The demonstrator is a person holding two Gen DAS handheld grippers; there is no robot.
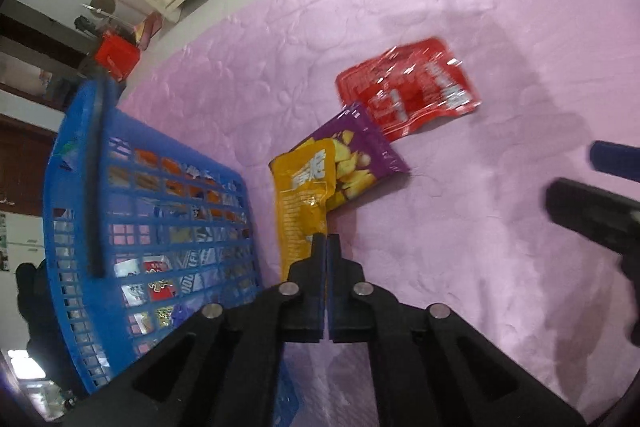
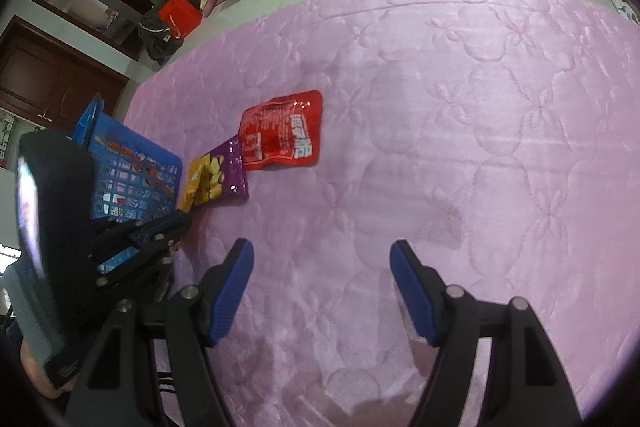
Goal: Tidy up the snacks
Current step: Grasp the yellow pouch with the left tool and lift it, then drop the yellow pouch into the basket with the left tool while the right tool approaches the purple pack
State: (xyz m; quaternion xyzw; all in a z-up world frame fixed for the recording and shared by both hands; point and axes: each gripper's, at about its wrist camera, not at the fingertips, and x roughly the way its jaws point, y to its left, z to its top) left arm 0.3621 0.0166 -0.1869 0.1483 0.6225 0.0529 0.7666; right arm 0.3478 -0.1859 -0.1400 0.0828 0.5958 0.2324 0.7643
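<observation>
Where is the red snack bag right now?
The red snack bag lies flat on the pink quilt, just beyond the purple snack bag, apart from the blue basket.

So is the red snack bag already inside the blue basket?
No, the red snack bag lies flat on the pink cover, away from the blue basket.

Pink quilted bed cover [image 2: 460, 115] under me, stitched flower pattern. Lying on it: blue slatted basket [image 1: 168, 227] at left; yellow packet [image 1: 300, 195] overlapping purple packet [image 1: 360, 155]; red packet [image 1: 412, 87] just beyond, its near edge against the purple one.
</observation>
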